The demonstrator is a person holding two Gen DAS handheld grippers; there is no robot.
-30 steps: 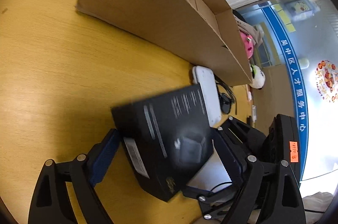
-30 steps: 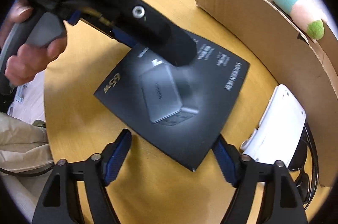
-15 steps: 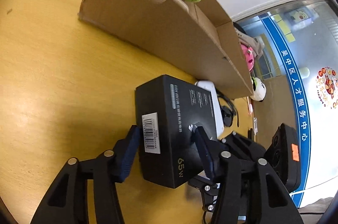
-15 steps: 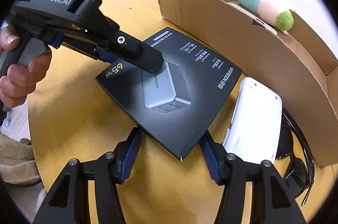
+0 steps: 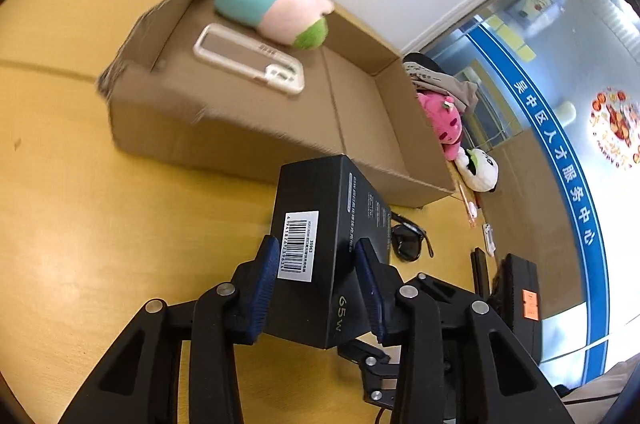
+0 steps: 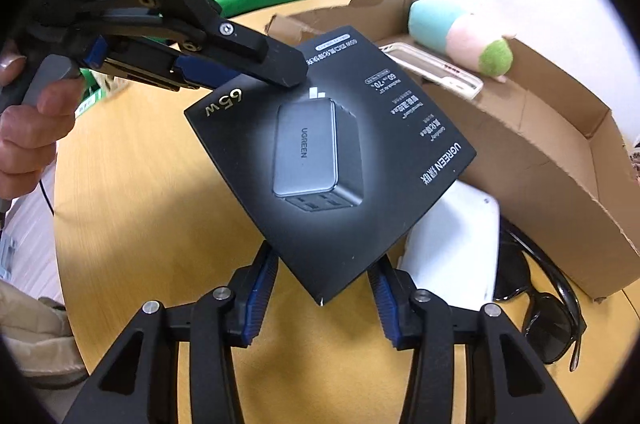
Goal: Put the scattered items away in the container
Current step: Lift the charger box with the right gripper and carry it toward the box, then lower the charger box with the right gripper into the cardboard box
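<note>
A black charger box (image 5: 320,224) hangs above the yellow table, tilted. My left gripper (image 5: 316,252) is closing its jaws, and both blue pads press on the box's thin sides by the barcode label. My right gripper (image 6: 324,264) is closing too, and its pads touch the two edges of the box's (image 6: 332,159) near corner. In the right wrist view my left gripper (image 6: 280,73) clamps the box's far corner. Behind stands the open cardboard container (image 5: 256,139) (image 6: 540,159). In it lie a teal, pink and green plush (image 5: 272,7) and a white-rimmed phone case (image 5: 248,59).
A white device (image 6: 452,244) and black sunglasses (image 6: 536,308) lie on the table between the lifted box and the container. A pink plush (image 5: 444,119) and a panda plush (image 5: 480,167) sit past the container's far end. A person's hand (image 6: 28,131) holds the left gripper.
Both grippers closed on the charger box, which lay flat on the table. It has risen off the table and tipped up. The container's inside has come into view.
</note>
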